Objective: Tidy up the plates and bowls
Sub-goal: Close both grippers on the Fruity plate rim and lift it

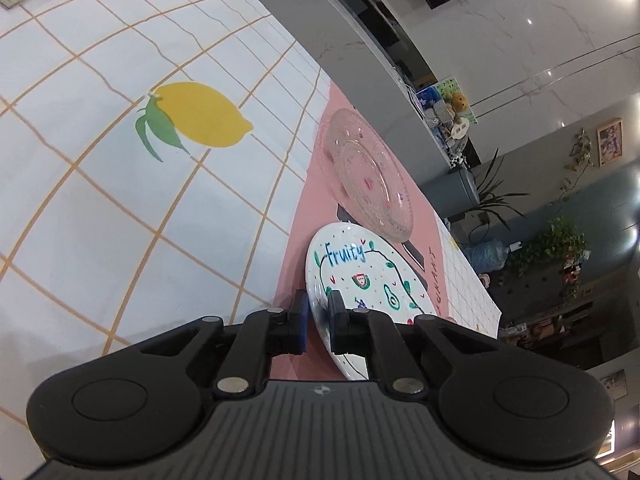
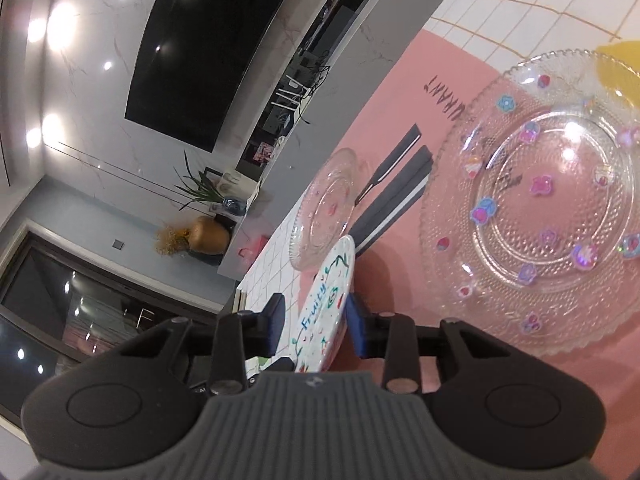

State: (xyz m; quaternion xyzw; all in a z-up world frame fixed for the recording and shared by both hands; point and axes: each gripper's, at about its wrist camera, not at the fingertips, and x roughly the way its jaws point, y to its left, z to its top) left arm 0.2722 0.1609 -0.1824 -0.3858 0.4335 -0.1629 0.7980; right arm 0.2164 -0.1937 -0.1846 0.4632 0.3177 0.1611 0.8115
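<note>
The left gripper [image 1: 318, 322] pinches the rim of the white "Fruity" plate [image 1: 360, 276] over the pink placemat [image 1: 296, 248]. The right gripper [image 2: 314, 326] straddles the opposite rim, jaws apart. That thin rim-pinch could slip, knocking the plate into the small glass plate [image 1: 370, 174] beside it.

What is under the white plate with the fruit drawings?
The white plate sits on a pink mat, its far edge over a dark stripe printed there. Whatever lies beneath the plate's middle is covered. The left gripper pinches its rim.
</note>
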